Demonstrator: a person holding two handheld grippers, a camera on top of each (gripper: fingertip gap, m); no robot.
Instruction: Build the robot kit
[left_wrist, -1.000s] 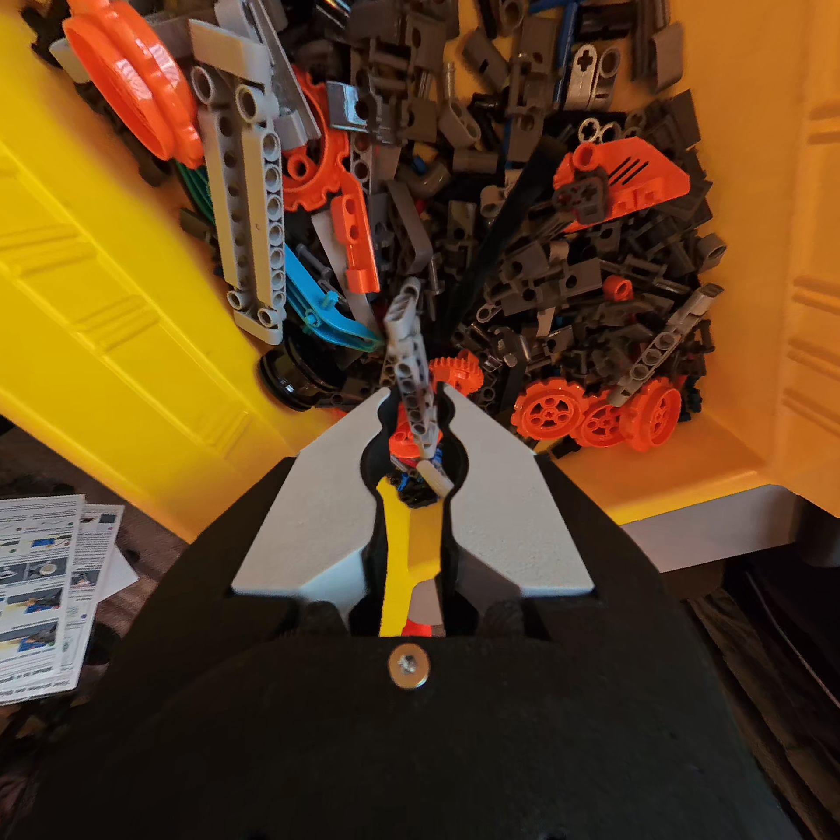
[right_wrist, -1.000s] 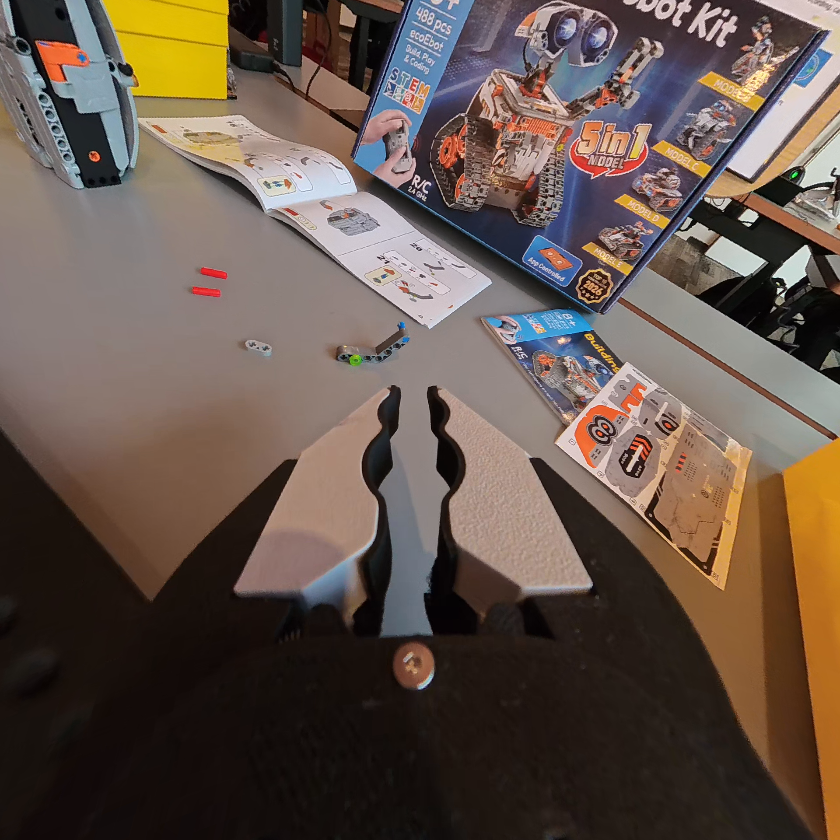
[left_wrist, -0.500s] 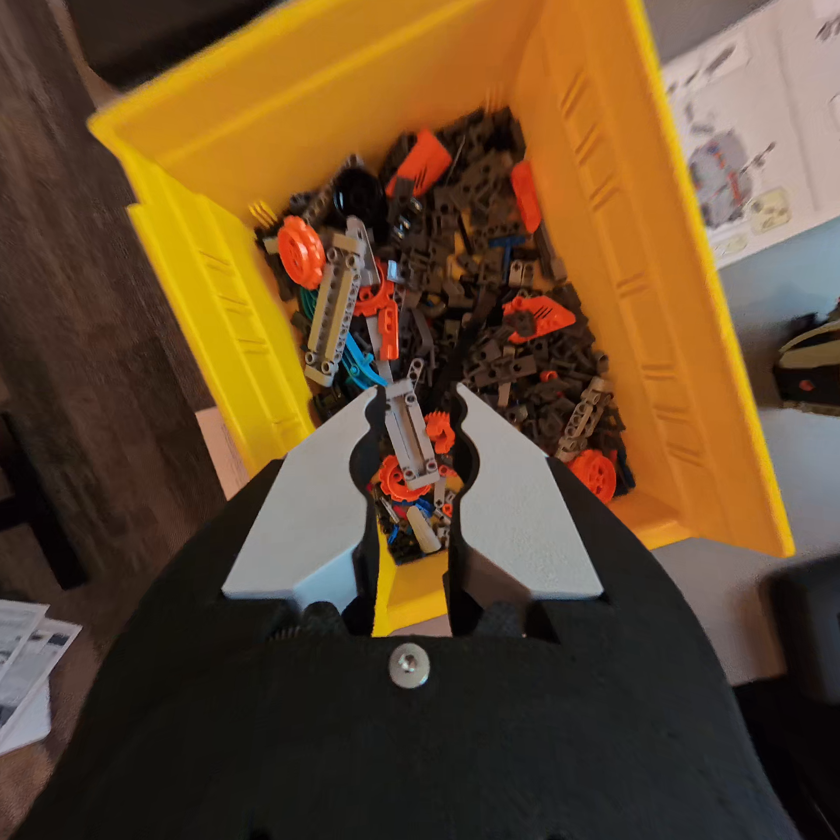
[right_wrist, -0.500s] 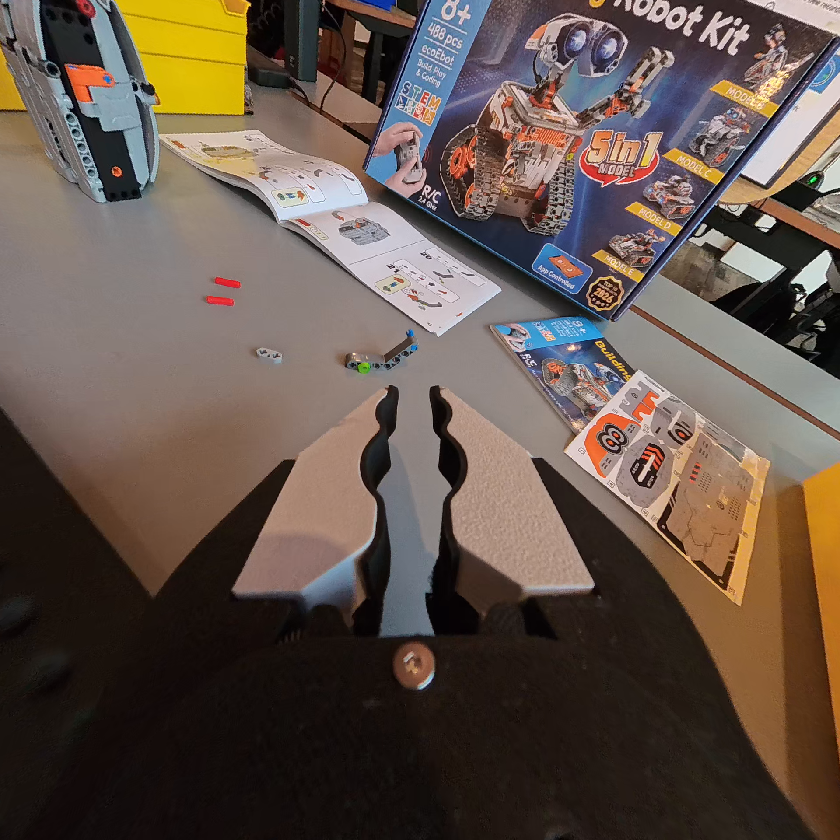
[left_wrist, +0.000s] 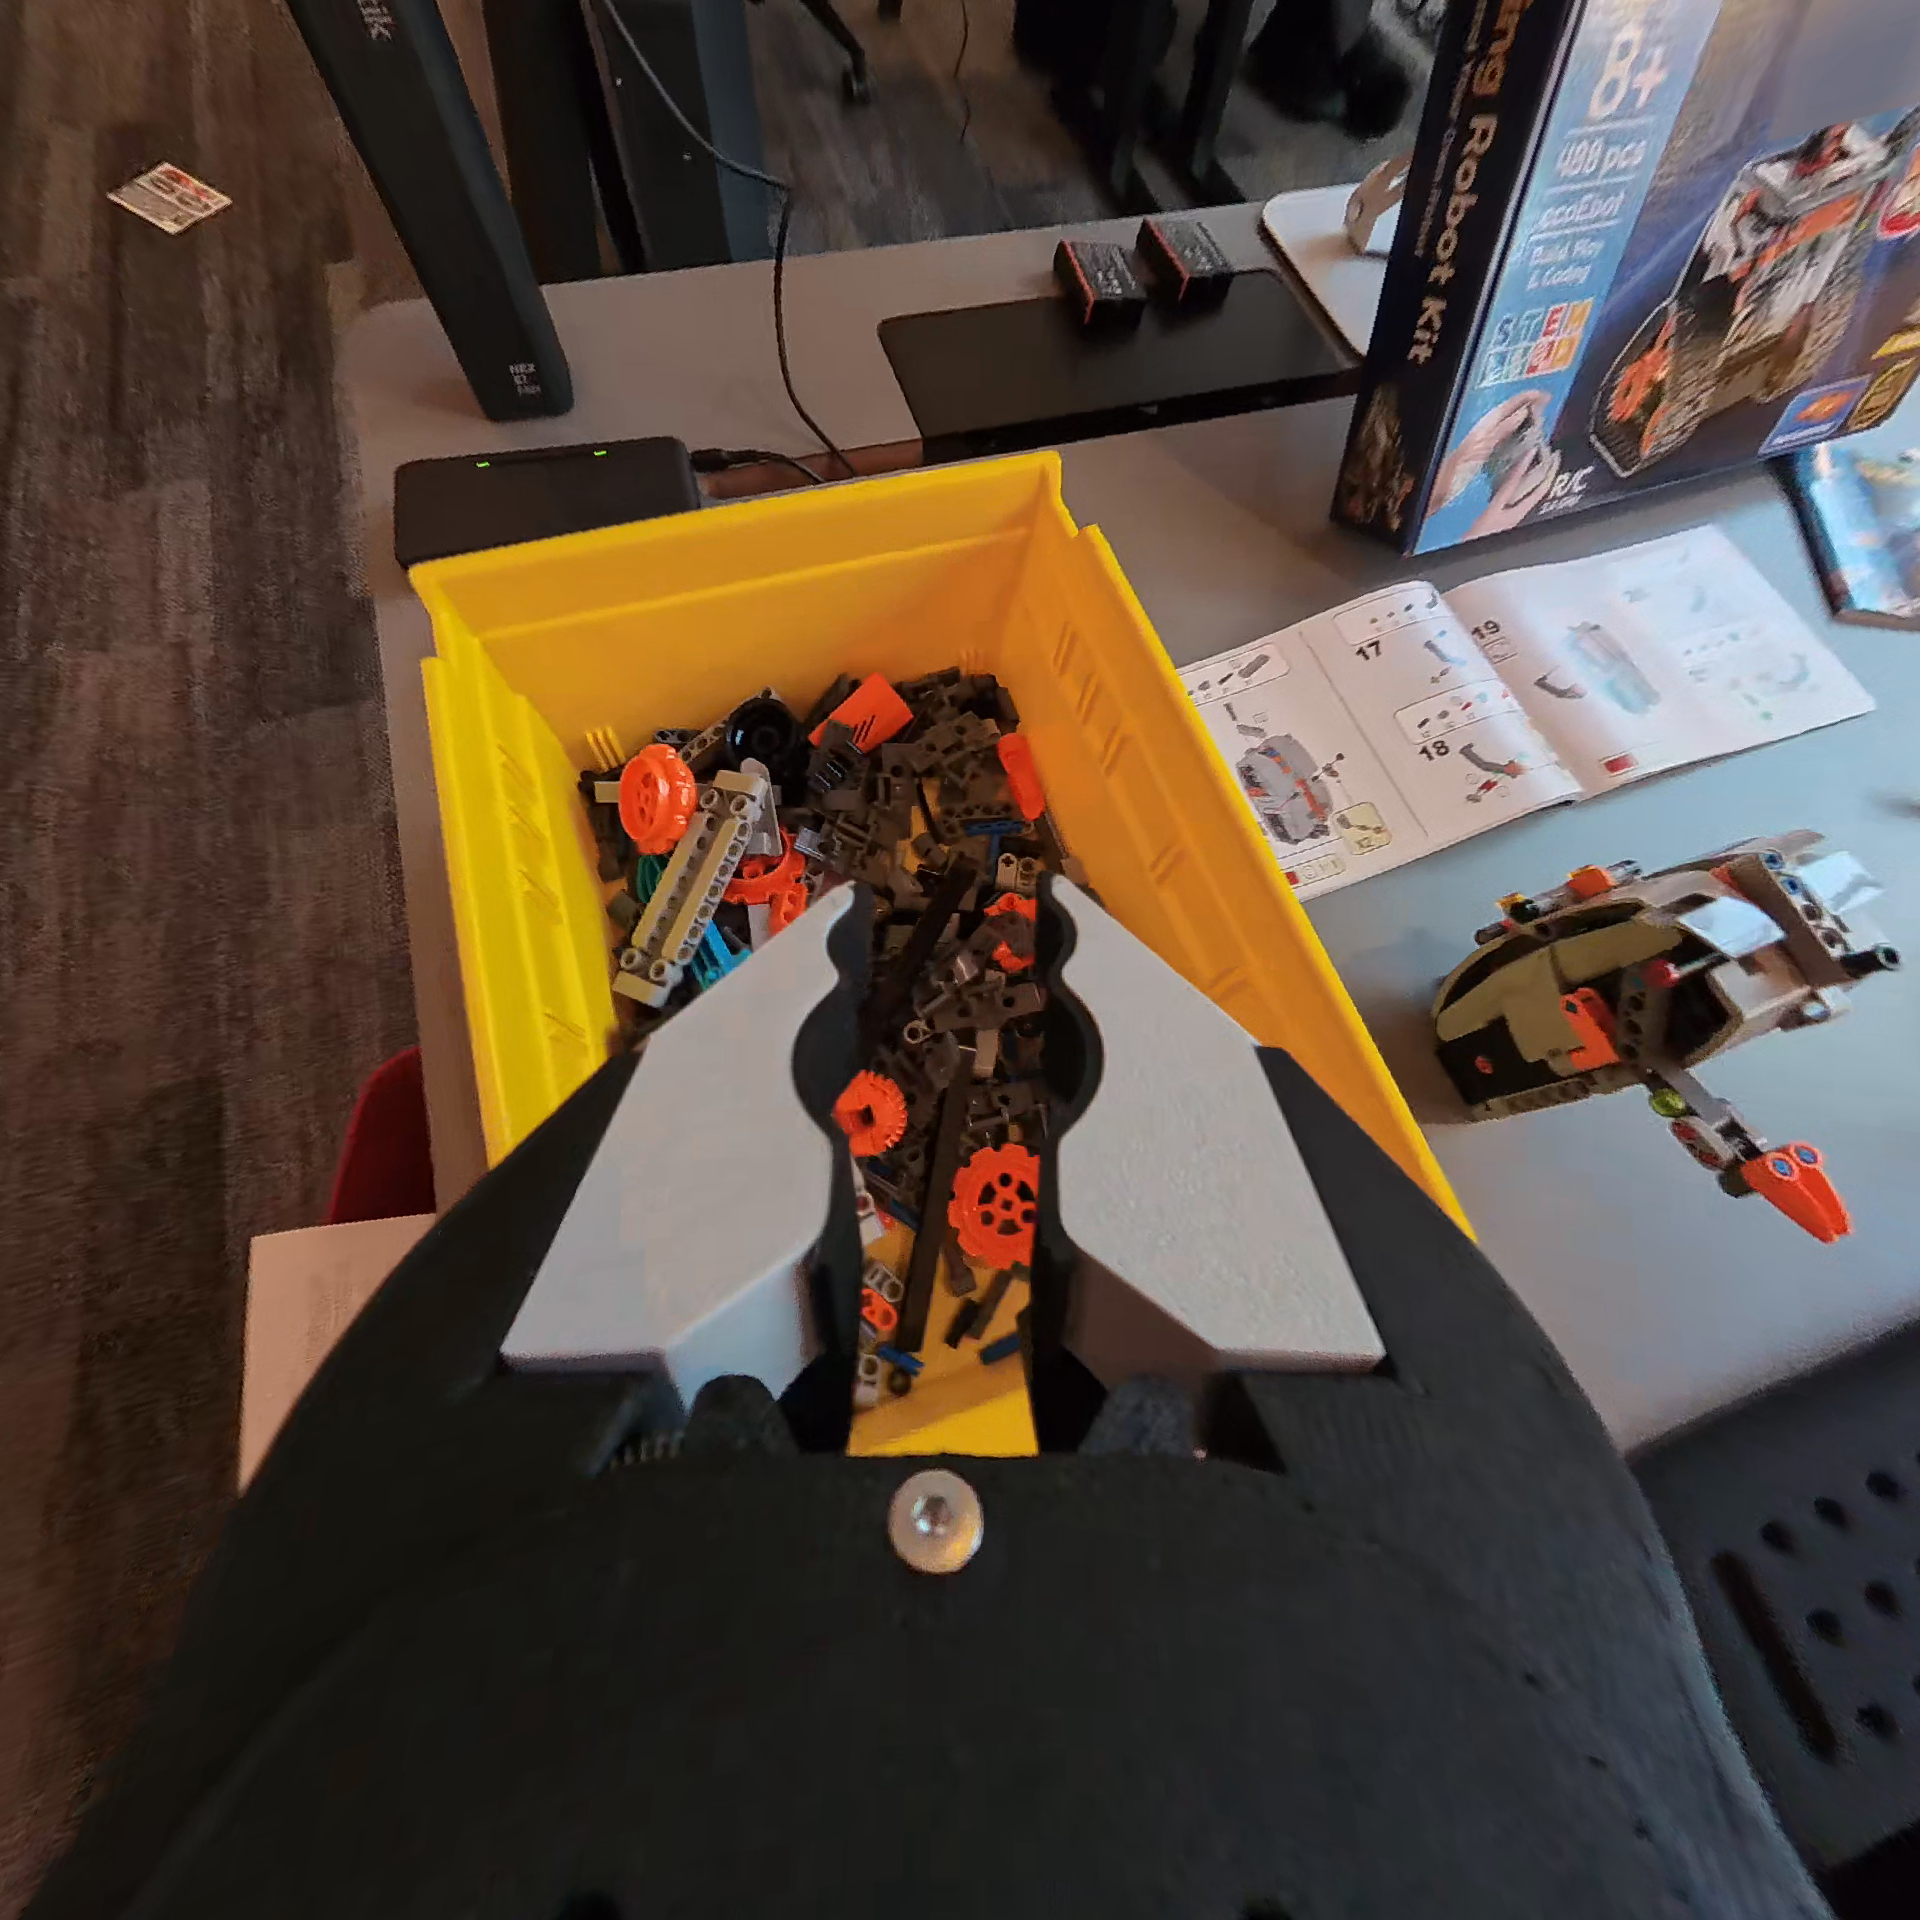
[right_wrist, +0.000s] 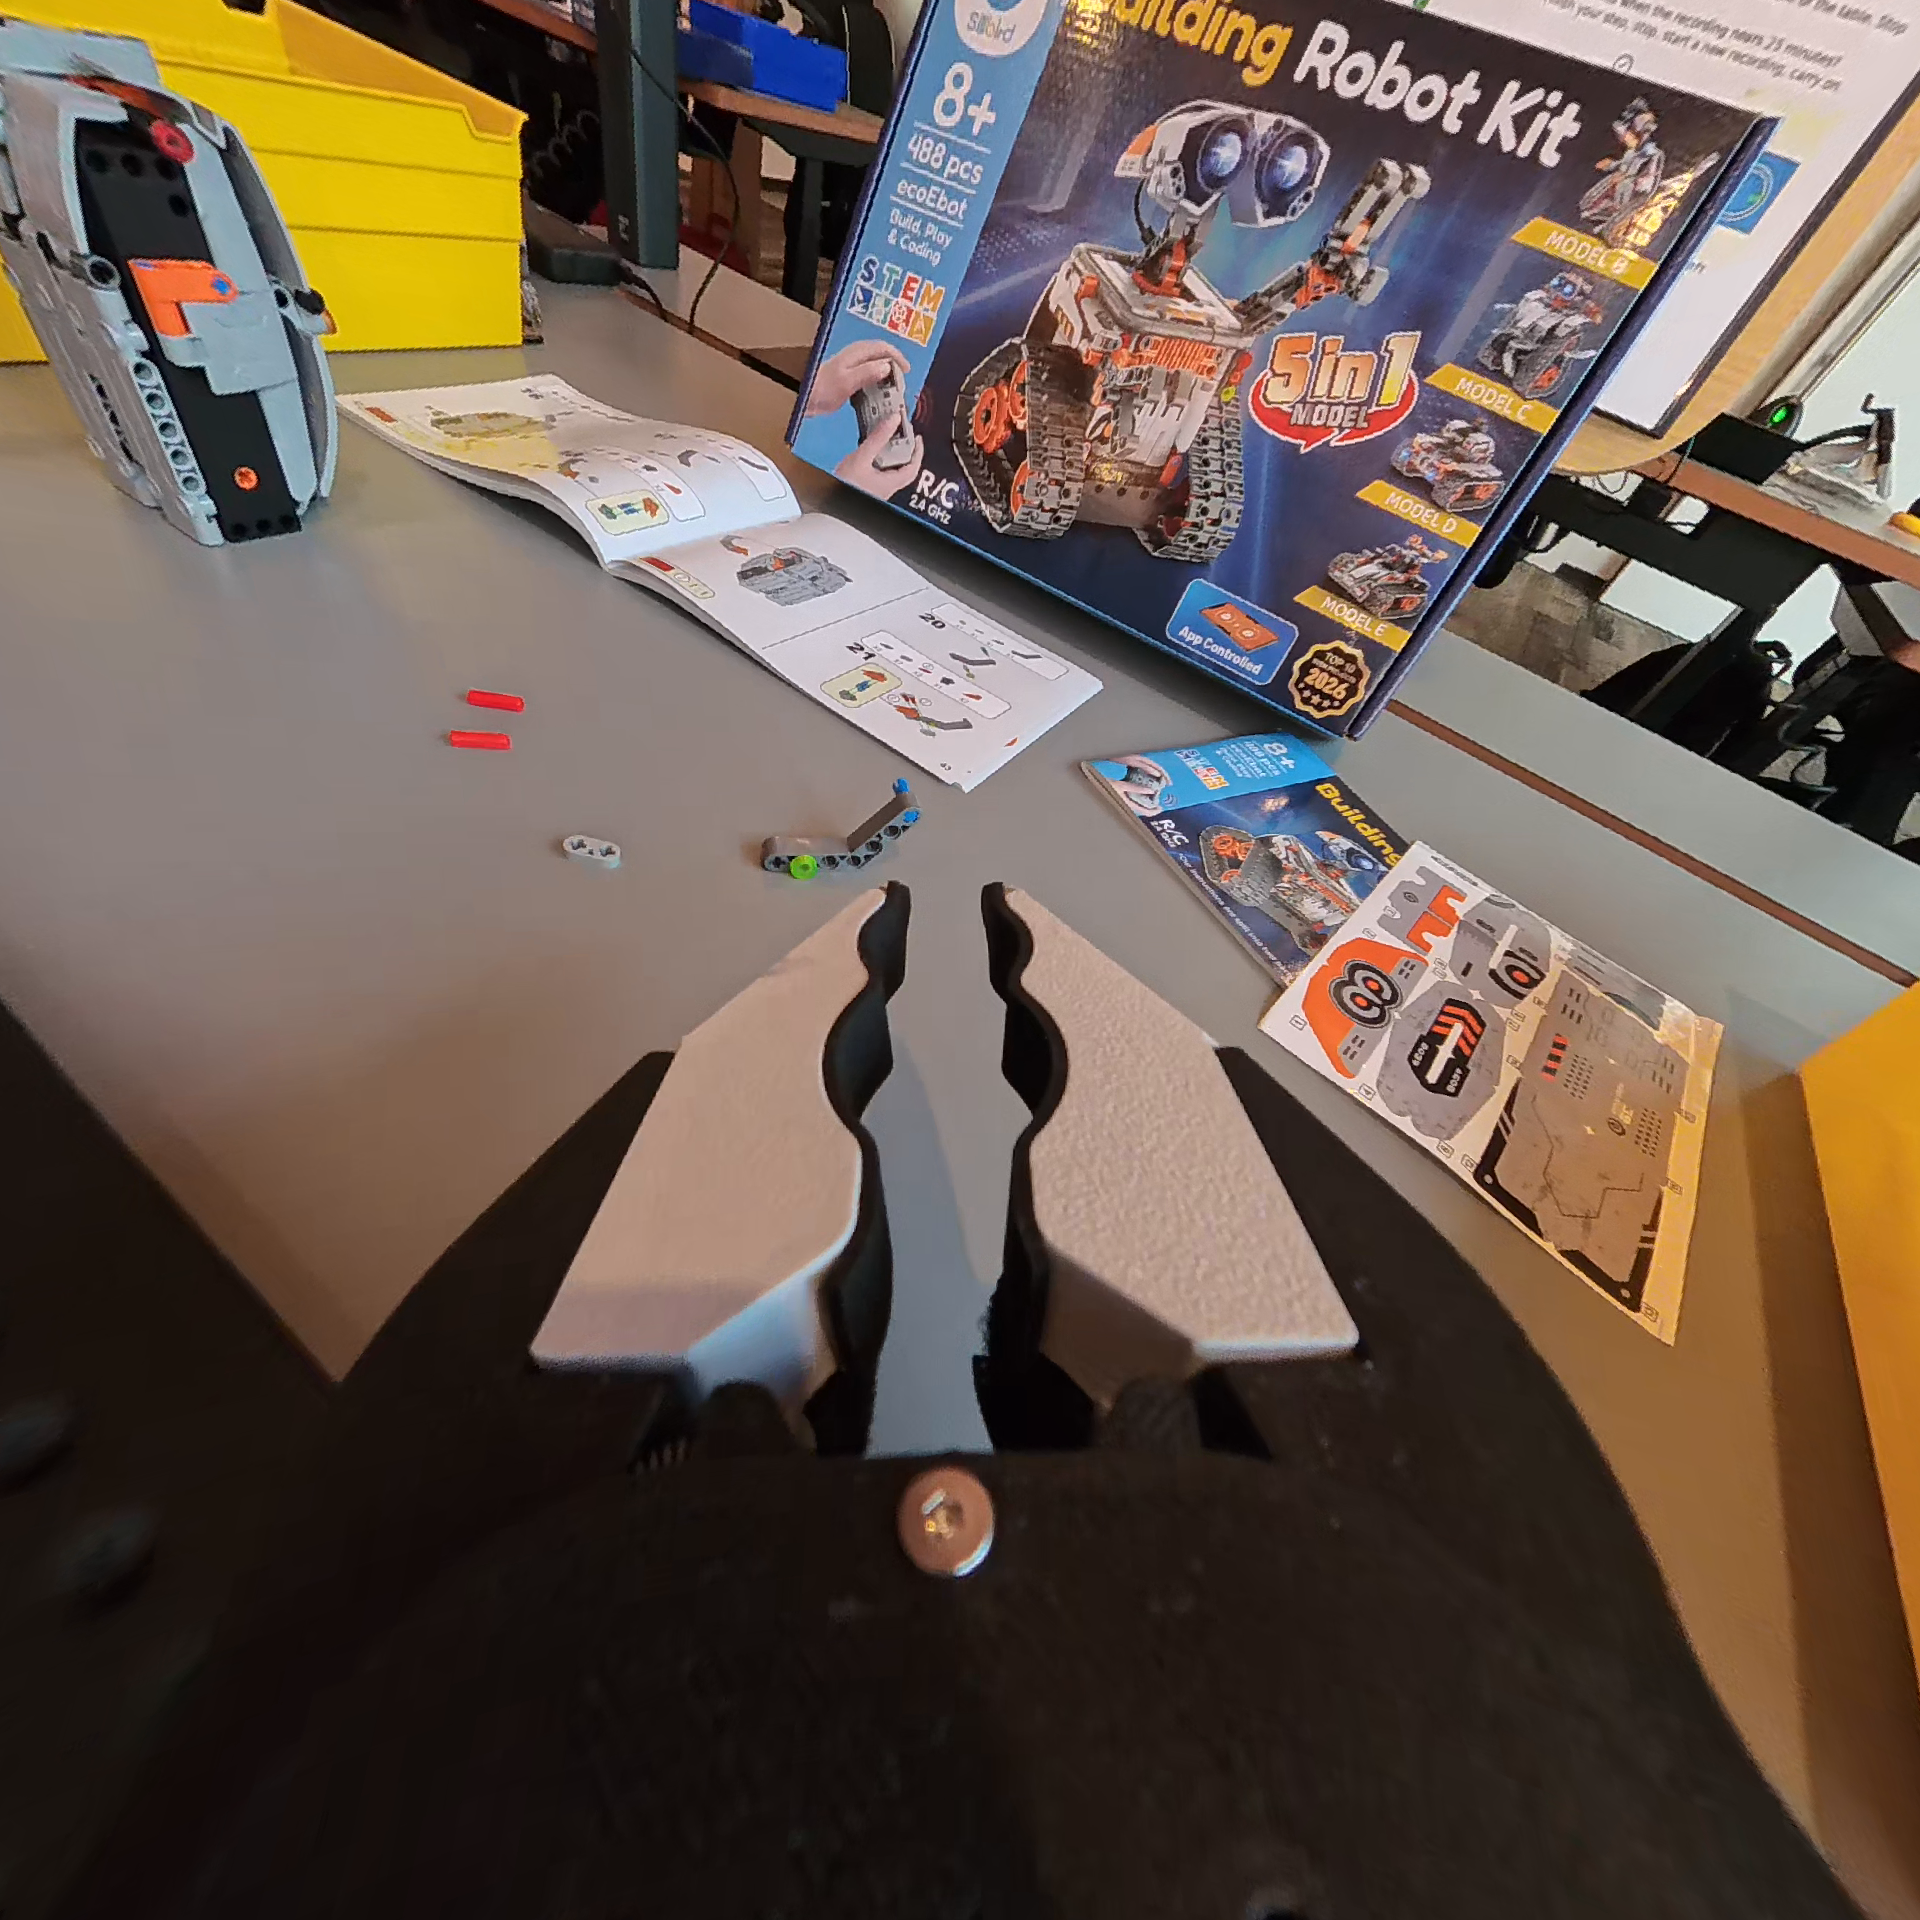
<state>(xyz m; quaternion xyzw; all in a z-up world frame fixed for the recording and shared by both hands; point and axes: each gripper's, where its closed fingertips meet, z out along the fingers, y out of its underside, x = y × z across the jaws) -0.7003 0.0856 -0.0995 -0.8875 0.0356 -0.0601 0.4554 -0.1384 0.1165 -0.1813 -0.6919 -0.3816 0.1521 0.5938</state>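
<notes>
My left gripper (left_wrist: 945, 888) is open and empty, held above a yellow bin (left_wrist: 727, 520). The bin holds a pile of dark grey, black and orange building parts (left_wrist: 935, 810), with an orange gear (left_wrist: 995, 1205) showing between my fingers. My right gripper (right_wrist: 940, 894) hovers low over the grey table with only a narrow gap between its fingers and nothing in it. Just beyond its tips lies a small grey bent beam with a green pin (right_wrist: 842, 842). A small grey link (right_wrist: 592, 850) and two red pins (right_wrist: 488, 719) lie to the left.
A partly built grey and orange model (left_wrist: 1642, 997) stands right of the bin; it also shows in the right wrist view (right_wrist: 166, 301). An open instruction booklet (right_wrist: 779, 582), the kit box (right_wrist: 1299, 343), a small booklet (right_wrist: 1247, 831) and a sticker sheet (right_wrist: 1507, 1081) lie on the table. The gap from one gripper's tips to the other's is roughly 55 centimetres. The small grey link (right_wrist: 592, 850) lies around 12 centimetres away from my right fingertips.
My left gripper has risen and pulled back from the bin and opened; the grey beam it held is gone from between its fingers. The right gripper has shifted only slightly.
</notes>
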